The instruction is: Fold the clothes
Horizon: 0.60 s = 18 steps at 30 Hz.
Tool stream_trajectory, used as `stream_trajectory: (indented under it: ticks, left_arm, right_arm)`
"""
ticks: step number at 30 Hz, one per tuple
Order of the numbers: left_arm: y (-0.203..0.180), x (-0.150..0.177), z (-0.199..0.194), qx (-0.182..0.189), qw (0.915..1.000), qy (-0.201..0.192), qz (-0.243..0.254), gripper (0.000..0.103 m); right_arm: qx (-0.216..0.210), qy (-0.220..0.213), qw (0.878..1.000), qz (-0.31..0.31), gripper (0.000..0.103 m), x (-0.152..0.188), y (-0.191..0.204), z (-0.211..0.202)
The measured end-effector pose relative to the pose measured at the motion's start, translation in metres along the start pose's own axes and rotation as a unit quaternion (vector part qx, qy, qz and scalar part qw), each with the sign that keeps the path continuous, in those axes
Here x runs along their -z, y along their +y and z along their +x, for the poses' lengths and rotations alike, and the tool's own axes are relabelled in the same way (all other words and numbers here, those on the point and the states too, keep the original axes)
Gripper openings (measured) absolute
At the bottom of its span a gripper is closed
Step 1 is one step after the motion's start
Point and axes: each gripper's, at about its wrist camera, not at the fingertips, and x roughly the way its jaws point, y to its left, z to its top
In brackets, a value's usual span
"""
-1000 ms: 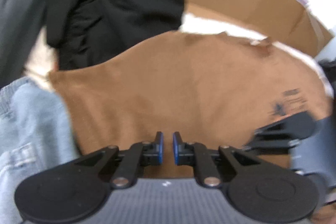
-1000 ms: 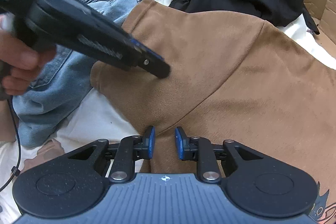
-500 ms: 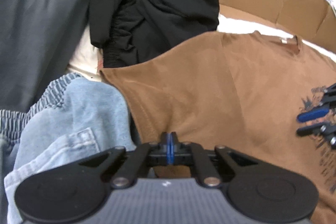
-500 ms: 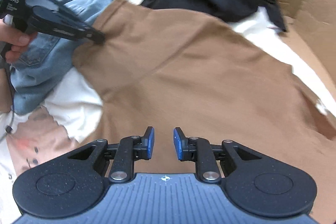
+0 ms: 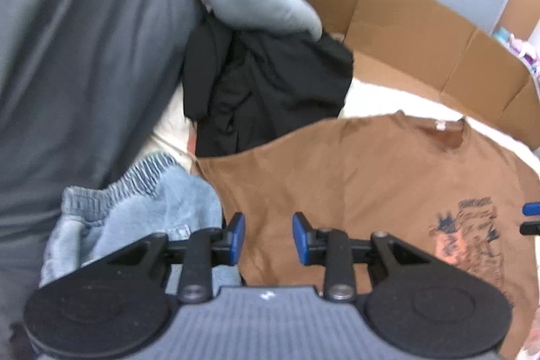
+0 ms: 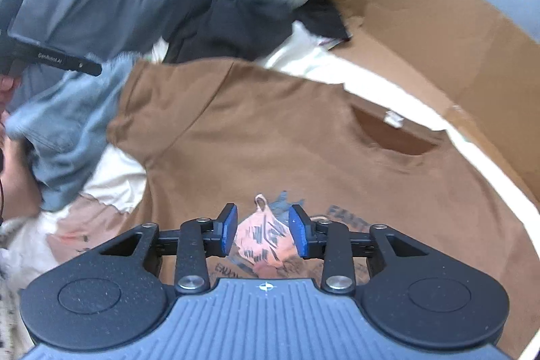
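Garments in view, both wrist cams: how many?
5, though the pile may hide more. Brown T-shirt spread flat; light denim piece at its sleeve; black garment beyond; dark grey garment left; pale grey one on top.

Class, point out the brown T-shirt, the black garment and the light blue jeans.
brown T-shirt (image 5: 371,177): left wrist view, on its chest.
black garment (image 5: 270,90): left wrist view, on its crumpled middle.
light blue jeans (image 5: 152,191): left wrist view, just below the elastic waistband.
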Motion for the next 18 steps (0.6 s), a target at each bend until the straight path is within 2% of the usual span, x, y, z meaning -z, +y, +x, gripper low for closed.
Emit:
stream_trajectory:
  ticks: [1,3,7,9,11,12,14,17,18]
  left_arm:
    - [-0.003,-0.005,-0.012,0.000,1.0000,-0.001,-0.001,0.034]
    - [-0.009,-0.015,-0.038,0.003,1.0000,-0.002,-0.009,0.035]
    - [-0.021,-0.037,-0.092,0.008,0.9997,-0.010,-0.019,0.045]
    - [-0.029,-0.049,-0.121,0.014,0.9998,-0.011,-0.013,0.054]
    - [-0.036,-0.059,-0.149,0.031,0.9994,-0.005,-0.015,0.072]
    - [-0.039,-0.064,-0.165,0.036,0.9991,-0.004,-0.020,0.076]
    - [-0.044,-0.072,-0.194,0.035,0.9989,0.002,-0.032,0.092]
    - [-0.051,-0.083,-0.239,0.025,0.9987,-0.001,-0.043,0.102]
    - [-0.052,-0.084,-0.255,0.017,0.9986,-0.005,-0.051,0.102]
  right_arm:
    - [0.000,-0.003,1.000,0.004,0.052,-0.001,-0.004,-0.015]
    - [-0.002,-0.008,1.000,0.009,0.053,-0.002,-0.011,-0.046]
    - [0.001,-0.030,0.999,0.027,0.056,-0.004,-0.021,-0.109]
    - [0.006,-0.042,0.998,0.048,0.064,-0.005,-0.027,-0.138]
    - [0.010,-0.054,0.996,0.070,0.081,-0.006,-0.033,-0.168]
    - [0.014,-0.059,0.995,0.081,0.084,-0.006,-0.036,-0.183]
    - [0.026,-0.060,0.992,0.107,0.091,-0.008,-0.041,-0.209]
    - [0.028,-0.074,0.984,0.159,0.102,-0.008,-0.048,-0.246]
    - [0.038,-0.086,0.979,0.180,0.103,-0.007,-0.049,-0.258]
